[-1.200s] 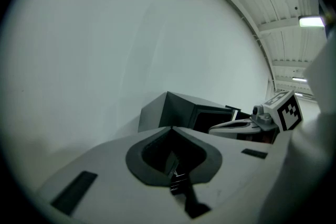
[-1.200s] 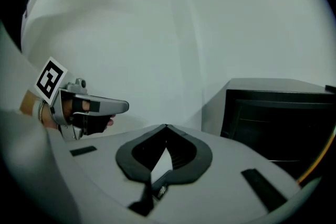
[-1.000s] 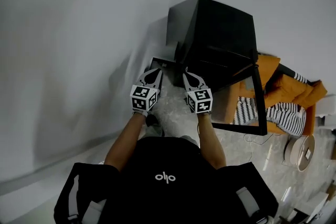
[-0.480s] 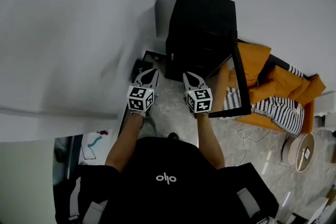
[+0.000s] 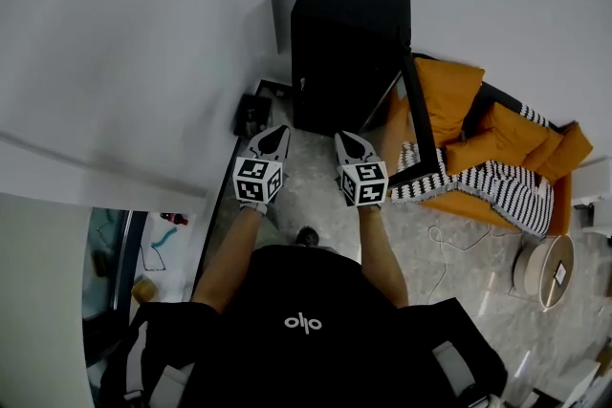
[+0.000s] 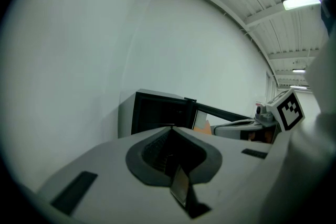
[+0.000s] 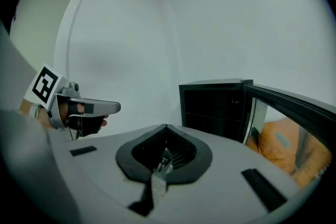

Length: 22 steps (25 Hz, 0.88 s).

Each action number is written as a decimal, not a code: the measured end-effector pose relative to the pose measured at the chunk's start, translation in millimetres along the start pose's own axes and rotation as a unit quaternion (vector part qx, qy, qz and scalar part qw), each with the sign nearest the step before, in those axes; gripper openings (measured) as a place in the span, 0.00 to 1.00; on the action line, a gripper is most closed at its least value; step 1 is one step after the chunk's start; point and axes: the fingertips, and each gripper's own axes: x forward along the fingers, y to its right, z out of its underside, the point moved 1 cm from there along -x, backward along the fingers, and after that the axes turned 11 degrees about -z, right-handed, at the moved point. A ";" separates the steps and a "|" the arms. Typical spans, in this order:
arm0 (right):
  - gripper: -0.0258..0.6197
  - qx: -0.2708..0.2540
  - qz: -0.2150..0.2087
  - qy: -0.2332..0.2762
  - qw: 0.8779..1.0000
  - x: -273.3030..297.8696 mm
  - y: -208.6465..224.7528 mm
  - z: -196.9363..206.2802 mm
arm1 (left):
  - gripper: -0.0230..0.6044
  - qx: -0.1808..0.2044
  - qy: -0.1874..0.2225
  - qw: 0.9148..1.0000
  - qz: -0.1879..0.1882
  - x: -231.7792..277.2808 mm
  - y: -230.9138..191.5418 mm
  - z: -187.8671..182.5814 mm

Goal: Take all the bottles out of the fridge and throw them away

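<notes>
so, with the left gripper (image 5: 277, 131) and the right gripper (image 5: 345, 137) both shut on nothing just short of the fridge (image 5: 349, 43), its door (image 5: 413, 115) open and no bottles visible in the dark inside, a closed-jaw reach could topple one.
</notes>
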 end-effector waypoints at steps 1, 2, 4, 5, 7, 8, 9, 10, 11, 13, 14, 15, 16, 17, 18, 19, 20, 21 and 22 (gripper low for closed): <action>0.05 0.001 0.000 0.002 1.000 -6.3 -1.1 1.9 | 0.05 0.001 0.000 1.000 -0.001 -4.1 5.1 1.5; 0.05 0.002 0.000 0.003 1.000 -12.5 -2.2 3.7 | 0.05 0.002 0.000 1.000 -0.001 -8.2 10.0 3.2; 0.05 0.004 -0.001 0.006 1.000 -23.3 -3.6 6.9 | 0.05 0.004 0.000 1.000 -0.002 -15.0 18.9 5.7; 0.05 0.006 -0.001 0.008 1.000 -27.6 -3.7 8.1 | 0.05 0.006 0.000 1.000 -0.002 -17.7 22.9 6.3; 0.05 0.010 -0.002 0.011 1.000 -35.4 -3.7 10.3 | 0.05 0.008 -0.001 1.000 -0.003 -22.1 30.8 6.8; 0.05 0.012 -0.003 0.011 1.000 -39.1 -3.7 11.1 | 0.05 0.010 -0.001 1.000 -0.003 -23.8 34.9 6.9; 0.05 0.013 -0.004 0.012 1.000 -42.6 -3.6 11.7 | 0.05 0.012 -0.003 1.000 -0.002 -25.1 38.7 7.1; 0.05 0.014 -0.004 0.012 1.000 -45.6 -3.4 12.3 | 0.05 0.014 -0.004 1.000 -0.001 -26.1 42.2 7.4; 0.05 0.015 -0.005 0.013 1.000 -48.2 -2.9 12.8 | 0.05 0.016 -0.006 1.000 0.000 -26.9 45.4 7.5; 0.05 0.018 -0.005 0.013 1.000 -52.4 -1.7 14.1 | 0.05 0.020 -0.008 1.000 0.001 -27.5 50.1 7.7; 0.05 0.020 -0.004 0.014 1.000 -54.3 -0.4 14.5 | 0.05 0.022 -0.010 1.000 0.001 -27.2 51.9 7.7; 0.05 0.021 -0.004 0.014 1.000 -56.2 1.5 14.9 | 0.05 0.023 -0.011 1.000 0.002 -26.7 53.8 7.4; 0.05 0.023 -0.003 0.015 1.000 -58.3 3.6 15.4 | 0.05 0.025 -0.010 1.000 0.002 -26.3 56.0 6.5; 0.05 0.025 -0.002 0.016 1.000 -60.3 5.4 15.7 | 0.05 0.026 -0.010 1.000 0.002 -26.4 58.2 5.3; 0.05 0.026 -0.002 0.017 1.000 -62.1 6.4 15.9 | 0.05 0.028 -0.009 1.000 0.002 -26.9 59.9 4.4; 0.05 0.028 -0.003 0.017 0.999 -63.5 6.3 15.8 | 0.05 0.029 -0.009 1.000 0.002 -27.6 61.0 4.0; 0.05 0.029 -0.004 0.017 0.999 -64.6 5.1 15.1 | 0.05 0.029 -0.010 1.000 0.002 -28.4 61.6 4.3; 0.05 0.029 -0.006 0.017 0.999 -65.3 3.5 14.1 | 0.05 0.030 -0.011 0.999 0.002 -29.1 61.9 4.7; 0.05 0.029 -0.008 0.018 0.999 -65.4 2.1 13.1 | 0.05 0.031 -0.013 0.999 0.002 -29.7 61.8 4.9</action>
